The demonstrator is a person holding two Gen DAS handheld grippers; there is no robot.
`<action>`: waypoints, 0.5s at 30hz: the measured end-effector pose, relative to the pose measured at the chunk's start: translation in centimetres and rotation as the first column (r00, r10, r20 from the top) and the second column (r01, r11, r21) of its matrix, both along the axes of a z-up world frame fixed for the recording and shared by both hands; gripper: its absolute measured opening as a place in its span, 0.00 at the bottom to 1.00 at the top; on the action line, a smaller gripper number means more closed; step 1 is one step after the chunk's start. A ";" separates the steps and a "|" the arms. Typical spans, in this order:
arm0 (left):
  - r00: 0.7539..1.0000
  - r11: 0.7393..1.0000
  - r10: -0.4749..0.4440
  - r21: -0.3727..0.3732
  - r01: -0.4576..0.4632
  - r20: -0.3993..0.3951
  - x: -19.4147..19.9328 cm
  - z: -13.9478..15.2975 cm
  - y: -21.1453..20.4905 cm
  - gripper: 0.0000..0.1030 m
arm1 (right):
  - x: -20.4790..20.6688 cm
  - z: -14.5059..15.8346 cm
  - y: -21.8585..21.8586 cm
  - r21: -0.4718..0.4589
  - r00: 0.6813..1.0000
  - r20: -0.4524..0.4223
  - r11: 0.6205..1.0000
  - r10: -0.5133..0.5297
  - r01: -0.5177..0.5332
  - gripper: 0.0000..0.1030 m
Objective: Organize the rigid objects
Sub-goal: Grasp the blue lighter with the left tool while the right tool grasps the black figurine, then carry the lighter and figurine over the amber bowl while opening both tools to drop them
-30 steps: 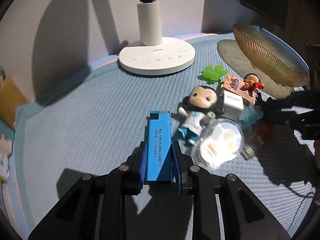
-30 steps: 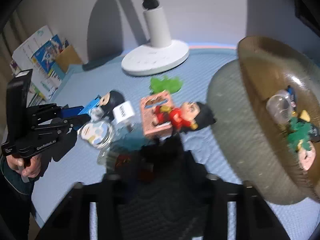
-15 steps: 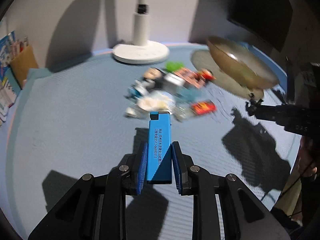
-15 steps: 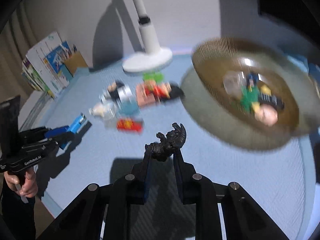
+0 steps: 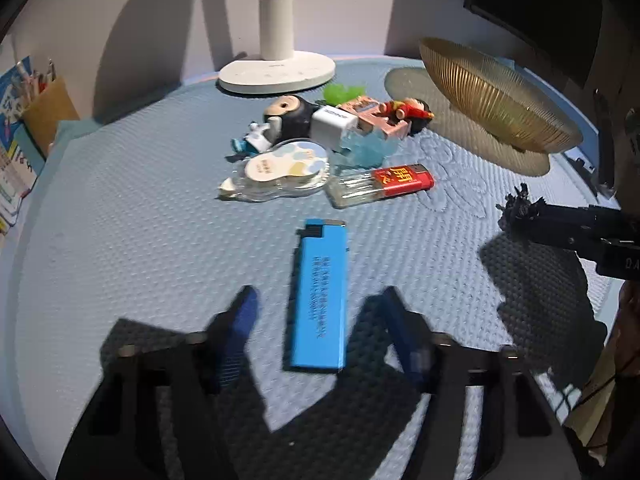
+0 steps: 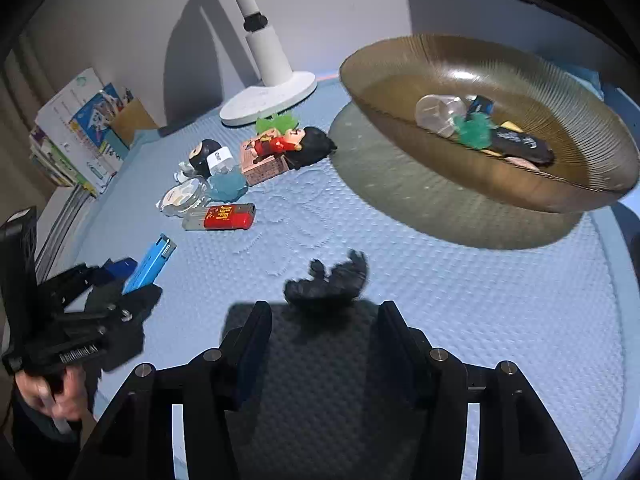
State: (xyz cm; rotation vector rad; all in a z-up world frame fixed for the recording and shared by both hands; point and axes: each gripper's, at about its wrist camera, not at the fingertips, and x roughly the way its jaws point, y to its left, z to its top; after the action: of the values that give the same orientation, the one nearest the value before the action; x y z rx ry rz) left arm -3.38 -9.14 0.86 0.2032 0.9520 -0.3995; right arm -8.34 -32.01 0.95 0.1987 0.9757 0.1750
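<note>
My left gripper is open; a blue lighter lies flat on the blue mat between its fingers, also seen in the right wrist view. My right gripper is open; a small black figure sits on the mat just ahead of it, also visible in the left wrist view. A pile of toys lies mid-mat: a red lighter, a white charger, two dolls and a clear case.
A ribbed amber bowl at the right holds several small items. A white lamp base stands at the back. Books and a box stand off the mat's left edge.
Both grippers have pulled back from the pile, come down to the mat and opened. The blue lighter and the black figure are now released on the mat.
</note>
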 end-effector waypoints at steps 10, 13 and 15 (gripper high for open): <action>0.989 0.992 -0.077 -0.090 0.088 0.128 -0.2 5.5 -3.8 0.20 | -1.2 4.1 0.1 -0.130 0.986 0.163 0.990 -0.034 0.056 0.41; 0.969 0.975 -0.129 -0.152 0.163 0.211 0.9 9.7 -6.8 0.20 | -1.2 8.2 -3.6 -0.145 0.958 0.250 0.973 -0.139 0.179 0.41; 0.949 0.960 -0.170 -0.172 0.220 0.265 1.9 12.5 -9.5 0.20 | -0.7 9.9 -6.3 -0.139 0.939 0.278 0.958 -0.204 0.249 0.41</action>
State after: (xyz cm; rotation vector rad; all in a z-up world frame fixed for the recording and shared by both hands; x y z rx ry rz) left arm -1.46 -18.62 13.35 0.1606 0.6413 -0.6354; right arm -9.00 -38.33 10.89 0.1237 0.6939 -0.0956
